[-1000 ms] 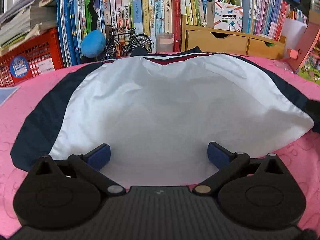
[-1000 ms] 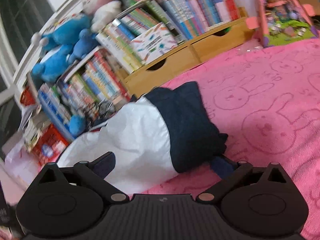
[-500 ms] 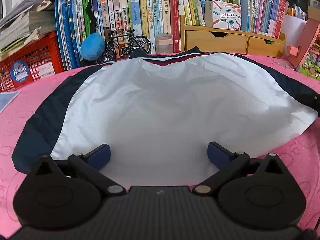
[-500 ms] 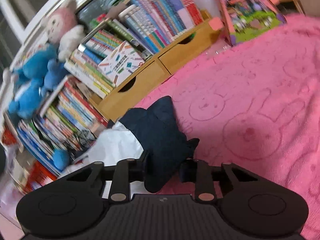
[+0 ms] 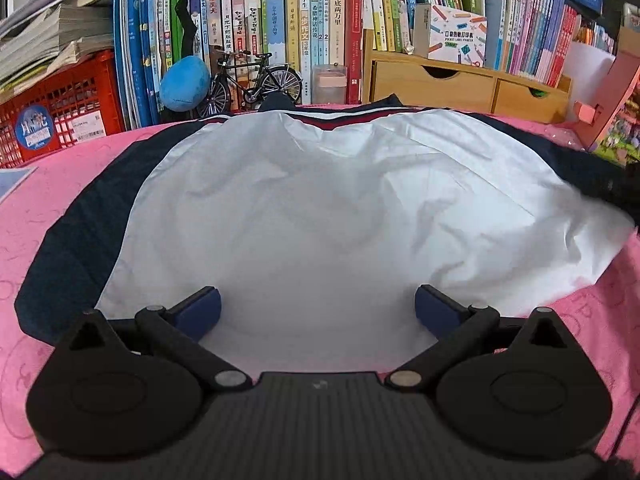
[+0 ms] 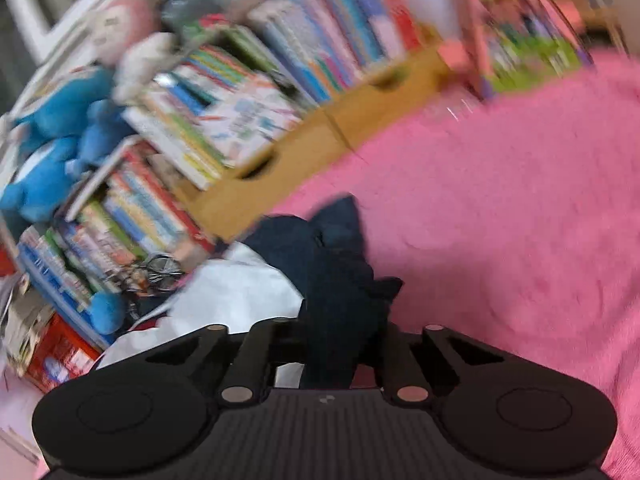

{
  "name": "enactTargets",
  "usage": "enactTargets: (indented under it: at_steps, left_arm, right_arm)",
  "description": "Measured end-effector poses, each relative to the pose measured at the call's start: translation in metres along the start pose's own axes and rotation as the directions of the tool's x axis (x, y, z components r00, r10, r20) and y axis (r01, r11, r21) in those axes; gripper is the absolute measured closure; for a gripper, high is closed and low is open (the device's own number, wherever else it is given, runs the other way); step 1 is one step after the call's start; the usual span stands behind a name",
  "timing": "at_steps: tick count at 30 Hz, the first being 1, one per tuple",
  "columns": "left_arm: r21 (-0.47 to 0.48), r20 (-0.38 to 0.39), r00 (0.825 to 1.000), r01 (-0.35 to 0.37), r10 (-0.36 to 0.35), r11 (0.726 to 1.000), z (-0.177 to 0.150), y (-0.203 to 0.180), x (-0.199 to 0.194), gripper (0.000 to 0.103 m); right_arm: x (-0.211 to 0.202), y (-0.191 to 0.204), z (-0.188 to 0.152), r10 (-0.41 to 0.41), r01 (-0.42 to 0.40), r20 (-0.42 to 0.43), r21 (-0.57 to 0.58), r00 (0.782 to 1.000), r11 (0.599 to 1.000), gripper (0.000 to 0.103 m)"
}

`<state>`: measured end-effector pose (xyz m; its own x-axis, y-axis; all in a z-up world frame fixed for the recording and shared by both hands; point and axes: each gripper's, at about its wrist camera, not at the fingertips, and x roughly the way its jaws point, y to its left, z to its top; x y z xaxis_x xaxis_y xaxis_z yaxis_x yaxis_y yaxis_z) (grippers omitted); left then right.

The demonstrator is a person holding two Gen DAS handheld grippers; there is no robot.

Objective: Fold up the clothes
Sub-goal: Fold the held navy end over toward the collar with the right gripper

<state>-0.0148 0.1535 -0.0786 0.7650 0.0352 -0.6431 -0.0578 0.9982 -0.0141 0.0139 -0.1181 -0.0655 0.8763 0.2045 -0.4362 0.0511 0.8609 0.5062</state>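
Now the right gripper point(image 6: 344, 344) has pinched its fingers tight on the dark navy sleeve point(image 6: 340, 276).
Before, they stood wide apart. The left gripper point(image 5: 318, 308) stays wide open, holding nothing, over the white and navy jacket point(image 5: 320, 216) on the pink fuzzy blanket point(image 6: 500, 220).

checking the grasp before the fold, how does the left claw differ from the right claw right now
The left claw stands open, its blue pads wide apart over the white body of the jacket, gripping nothing. The right claw is shut on the navy sleeve, cloth bunched between its fingers. The left view is sharp; the right view is blurred. Both are black and work the same jacket on the pink blanket.
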Motion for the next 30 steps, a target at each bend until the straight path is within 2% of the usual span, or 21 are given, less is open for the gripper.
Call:
enactTargets:
  at_steps: [3,6,9,12,14,16,18,20,22,25,27,29,30]
  left_arm:
    - [-0.026,0.011,1.000,0.007,-0.007,1.000,-0.003,0.022,-0.013,0.000]
    - [-0.076,0.056,0.996,-0.063,0.067,0.995,-0.008,0.058,-0.039,0.000]
    - [-0.156,0.103,0.986,-0.113,0.130,0.981,-0.009,0.107,-0.068,0.000]
    - [-0.208,0.094,0.965,-0.223,0.246,0.952,-0.010,0.143,-0.084,0.000]
    - [-0.242,0.081,0.950,-0.275,0.302,0.930,-0.016,0.162,-0.092,0.000]
    - [-0.282,0.068,0.945,-0.289,0.320,0.915,-0.023,0.179,-0.096,0.000]
    - [-0.308,0.050,0.946,-0.290,0.319,0.906,-0.029,0.190,-0.095,0.000]
    - [-0.323,0.025,0.949,-0.290,0.315,0.901,-0.033,0.196,-0.091,0.000]
    - [-0.337,-0.001,0.951,-0.291,0.308,0.896,-0.036,0.200,-0.087,0.000]
    - [-0.348,0.003,0.953,-0.282,0.302,0.894,-0.036,0.203,-0.086,0.000]
    - [-0.335,-0.004,0.952,-0.289,0.305,0.897,-0.036,0.201,-0.084,0.000]
    - [-0.327,-0.001,0.954,-0.285,0.301,0.901,-0.038,0.199,-0.084,0.000]
    - [-0.327,0.003,0.954,-0.282,0.300,0.902,-0.038,0.198,-0.083,0.000]
  right_arm:
    - [-0.018,0.052,0.012,0.047,-0.035,0.060,-0.182,0.997,0.983,0.093]
    - [-0.033,0.117,0.009,0.129,-0.074,0.117,-0.387,0.985,0.919,0.093]
    - [-0.036,0.182,-0.005,0.221,-0.133,0.107,-0.525,0.969,0.840,0.093]
    - [-0.023,0.243,-0.038,0.302,-0.223,0.014,-0.642,0.953,0.734,0.093]
    - [-0.008,0.272,-0.065,0.322,-0.277,-0.073,-0.703,0.944,0.655,0.093]
    - [0.005,0.289,-0.092,0.325,-0.329,-0.158,-0.742,0.932,0.584,0.093]
    - [0.017,0.301,-0.116,0.310,-0.376,-0.239,-0.760,0.920,0.531,0.093]
    - [0.025,0.306,-0.136,0.278,-0.369,-0.260,-0.794,0.925,0.484,0.093]
    - [0.031,0.307,-0.145,0.253,-0.365,-0.275,-0.809,0.928,0.460,0.093]
    - [0.041,0.301,-0.145,0.235,-0.388,-0.311,-0.788,0.921,0.478,0.087]
    - [0.036,0.295,-0.142,0.250,-0.407,-0.323,-0.777,0.913,0.481,0.078]
    - [0.030,0.289,-0.140,0.268,-0.426,-0.334,-0.766,0.904,0.481,0.057]
    - [0.028,0.286,-0.138,0.273,-0.426,-0.331,-0.770,0.903,0.475,0.054]
